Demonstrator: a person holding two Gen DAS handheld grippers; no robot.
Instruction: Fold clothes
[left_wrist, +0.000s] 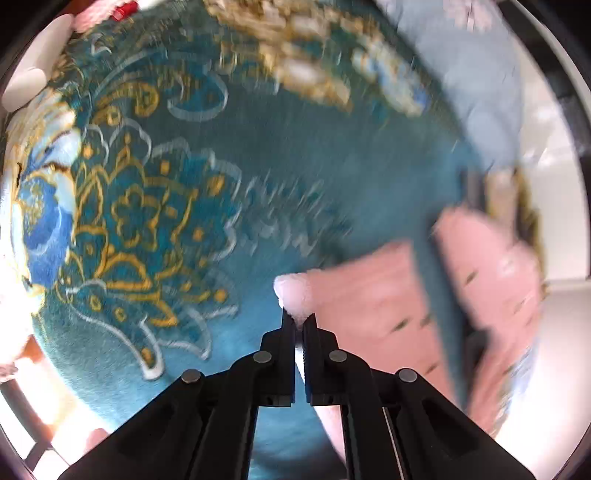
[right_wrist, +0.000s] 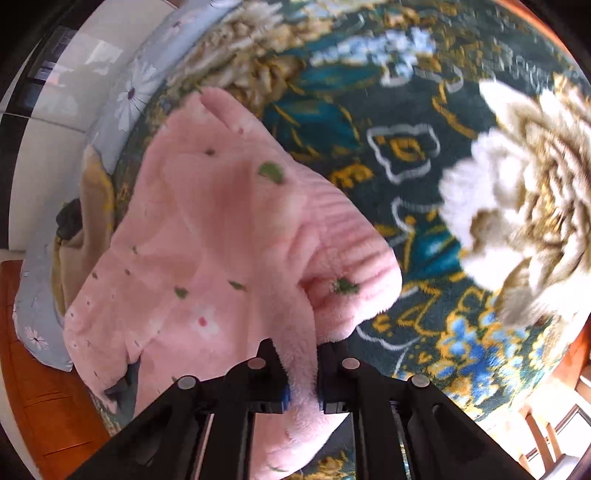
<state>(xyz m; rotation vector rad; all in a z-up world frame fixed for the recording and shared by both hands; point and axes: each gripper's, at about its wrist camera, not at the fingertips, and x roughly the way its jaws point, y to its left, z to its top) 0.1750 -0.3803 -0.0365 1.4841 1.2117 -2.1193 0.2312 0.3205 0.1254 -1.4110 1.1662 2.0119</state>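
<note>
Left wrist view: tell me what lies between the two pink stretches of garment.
A strip of the teal patterned blanket shows between the two stretches of the pink garment. The left hand-held gripper pinches the nearer stretch's corner.

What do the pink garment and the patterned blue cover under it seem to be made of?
The pink garment looks like soft fleece or plush: a fuzzy nap, with ribbed bands at its edge. The blue cover looks like a short-pile velvety blanket with a printed gold and white floral pattern, though blur leaves the weave open. Both the left gripper and the right gripper pinch the garment.
</note>
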